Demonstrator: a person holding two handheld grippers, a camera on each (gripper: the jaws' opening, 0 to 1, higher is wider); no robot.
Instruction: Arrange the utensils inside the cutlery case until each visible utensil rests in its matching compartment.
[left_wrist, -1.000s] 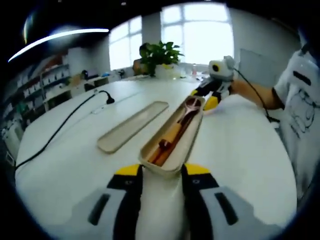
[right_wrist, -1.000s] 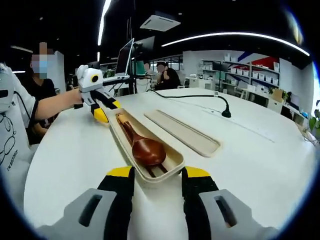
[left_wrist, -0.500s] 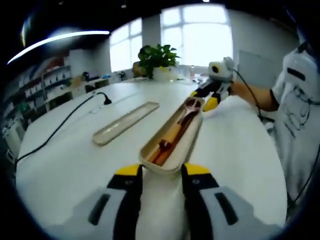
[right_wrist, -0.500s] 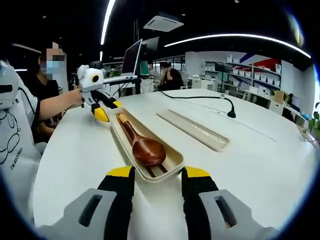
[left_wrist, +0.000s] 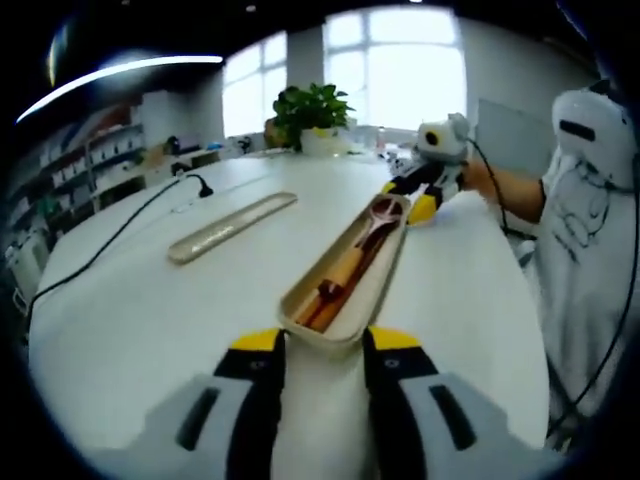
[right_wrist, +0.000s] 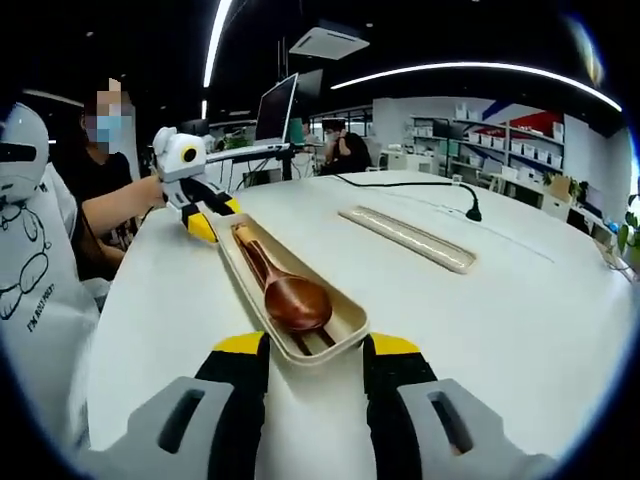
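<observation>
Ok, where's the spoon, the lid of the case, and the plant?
spoon (right_wrist: 297, 302), right gripper view, on its wooden bowl.
lid (right_wrist: 408, 238), right gripper view, on the middle of its flat strip.
plant (left_wrist: 312, 103), left gripper view, on its green leaves.

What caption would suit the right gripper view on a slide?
Two claws, right and left, flank an open case holding a wooden spoon, its lid lying apart on the table.

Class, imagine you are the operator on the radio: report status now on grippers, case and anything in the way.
Both grippers at case ends, jaws apart. Spoon and chopsticks in case. Lid lies apart; cable well aside.
</observation>
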